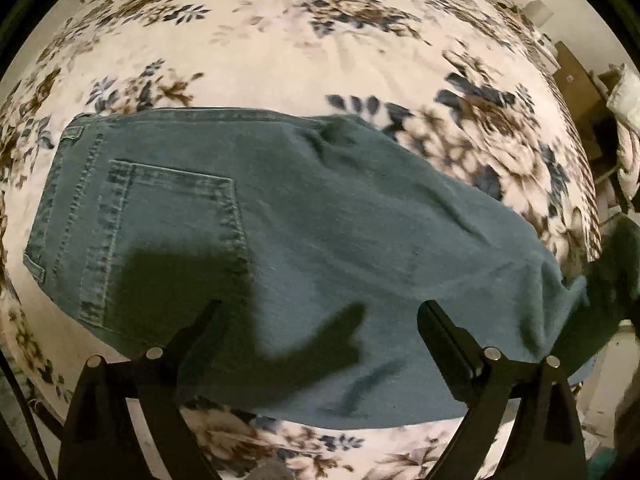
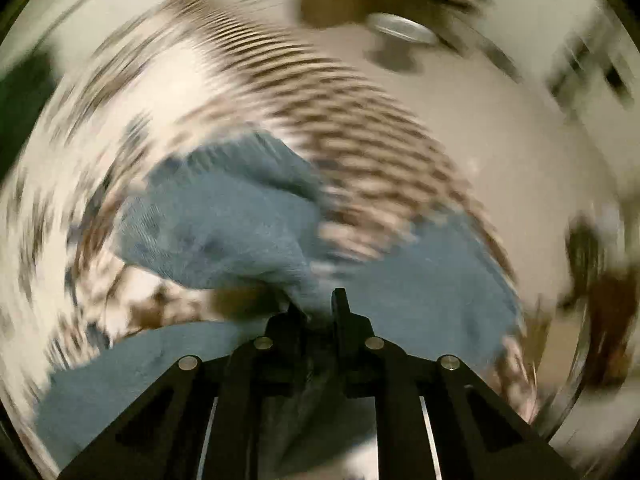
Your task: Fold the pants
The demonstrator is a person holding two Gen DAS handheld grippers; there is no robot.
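Note:
Blue jeans (image 1: 280,216) lie on a floral bedspread (image 1: 280,40), waistband and back pocket (image 1: 168,224) at the left, legs running right. My left gripper (image 1: 320,312) hovers open and empty above the seat of the jeans, its shadow falling on the denim. In the right wrist view, which is heavily motion-blurred, my right gripper (image 2: 316,304) is shut on a bunch of the jeans' leg fabric (image 2: 224,232), lifted above the bedspread. More denim (image 2: 140,380) hangs below the fingers.
The bed's right edge (image 1: 576,184) drops off to a cluttered floor with boxes (image 1: 576,76) and a white bag (image 1: 628,128). A round metal object (image 2: 400,32) shows blurred at the top of the right wrist view.

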